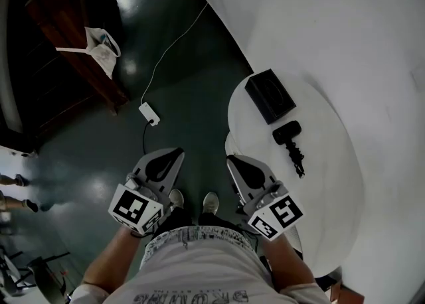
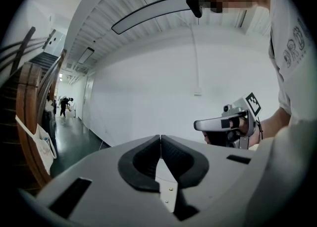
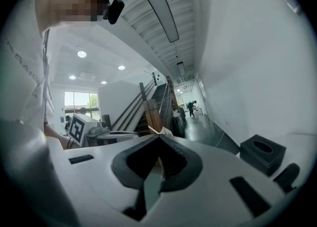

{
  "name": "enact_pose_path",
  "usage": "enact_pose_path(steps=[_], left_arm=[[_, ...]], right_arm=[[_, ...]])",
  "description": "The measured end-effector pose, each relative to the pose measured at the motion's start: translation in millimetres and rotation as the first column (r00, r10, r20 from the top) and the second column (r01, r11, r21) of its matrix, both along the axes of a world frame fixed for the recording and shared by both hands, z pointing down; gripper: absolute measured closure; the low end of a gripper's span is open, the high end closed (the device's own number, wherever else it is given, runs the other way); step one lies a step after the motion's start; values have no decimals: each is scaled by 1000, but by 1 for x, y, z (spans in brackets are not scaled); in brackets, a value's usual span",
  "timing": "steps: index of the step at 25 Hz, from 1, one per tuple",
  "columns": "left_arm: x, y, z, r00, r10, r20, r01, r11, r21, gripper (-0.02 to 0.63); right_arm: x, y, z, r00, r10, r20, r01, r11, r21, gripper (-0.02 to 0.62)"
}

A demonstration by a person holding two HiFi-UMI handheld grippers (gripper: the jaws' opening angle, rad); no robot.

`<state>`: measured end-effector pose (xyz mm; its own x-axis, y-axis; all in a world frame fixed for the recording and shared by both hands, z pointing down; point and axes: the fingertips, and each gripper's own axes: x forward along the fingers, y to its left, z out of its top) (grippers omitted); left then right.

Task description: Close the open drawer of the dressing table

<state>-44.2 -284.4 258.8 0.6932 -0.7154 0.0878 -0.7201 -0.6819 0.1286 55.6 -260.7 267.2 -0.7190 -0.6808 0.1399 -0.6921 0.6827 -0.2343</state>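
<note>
The white round dressing table [image 1: 332, 183] stands at my right, against the white wall. A pale edge [image 1: 228, 143] shows just under its near rim; I cannot tell whether it is the drawer. My left gripper [image 1: 177, 154] and right gripper [image 1: 230, 159] are held side by side in front of my body, over the dark floor and left of the table. Both point level. The left gripper [image 2: 160, 136] has its pads pressed together with nothing between them, and so does the right gripper [image 3: 159, 137]. Neither touches the table.
On the table lie a black tissue box [image 1: 269, 95] and a black hair dryer [image 1: 287, 133]. On the floor ahead are a white power strip [image 1: 149, 113] and its cable. A wooden staircase with a white bag [image 1: 101, 46] stands at the far left. People walk far down the corridor [image 2: 65, 105].
</note>
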Motion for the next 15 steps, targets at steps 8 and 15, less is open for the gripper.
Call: enact_pose_path(steps=[8, 15], left_arm=[[-31, -13, -9, 998, 56, -13, -55, 998, 23, 581], [-50, -18, -12, 996, 84, -31, -83, 996, 34, 581]], right_arm=[[-31, -8, -11, 998, 64, -2, -63, 998, 15, 589], [-53, -9, -14, 996, 91, -1, -91, 996, 18, 589]])
